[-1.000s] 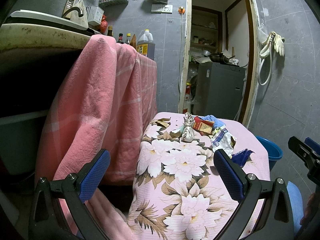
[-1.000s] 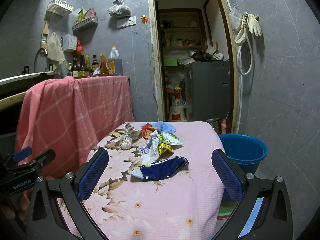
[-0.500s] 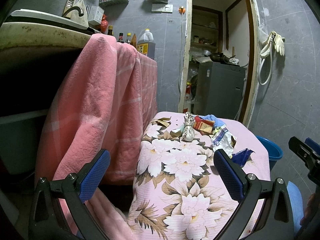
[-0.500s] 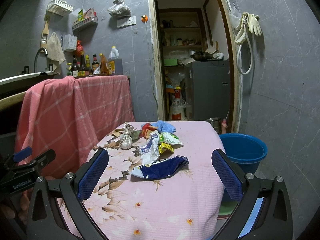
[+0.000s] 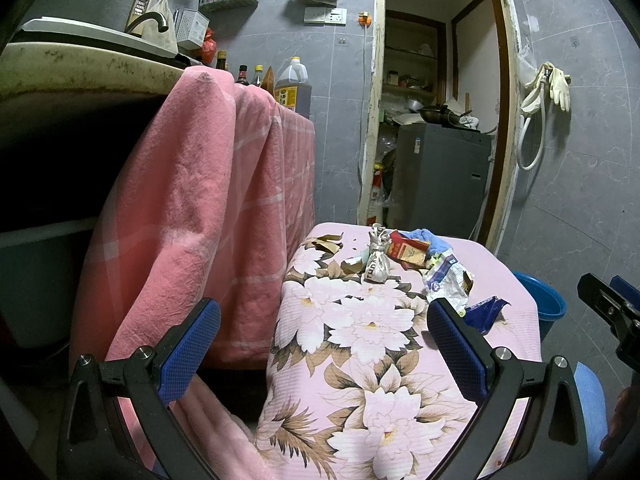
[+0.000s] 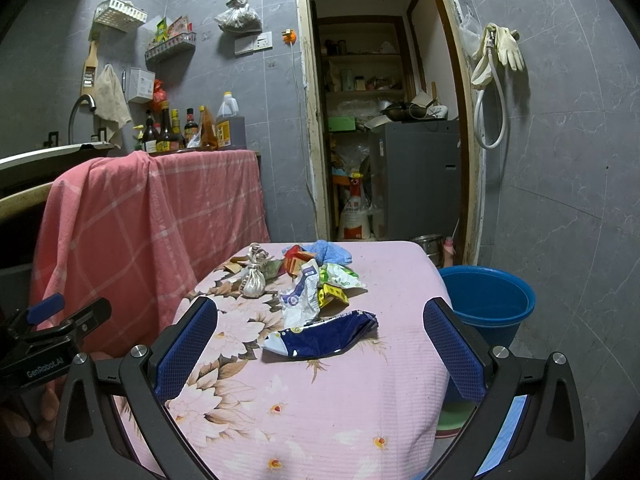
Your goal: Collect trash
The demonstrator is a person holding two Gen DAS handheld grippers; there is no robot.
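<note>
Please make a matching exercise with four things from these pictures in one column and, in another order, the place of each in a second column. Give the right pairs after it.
Things:
1. dark blue wrapper
2. blue bucket
3. rubber gloves
4. small tied white bag

Places:
A. on the floor beside the table
B. hanging on the wall right of the doorway
C. on the tablecloth, nearest the right tongs
D. on the tablecloth, at the left side of the trash pile

Pairs: 1-C, 2-A, 3-B, 4-D
</note>
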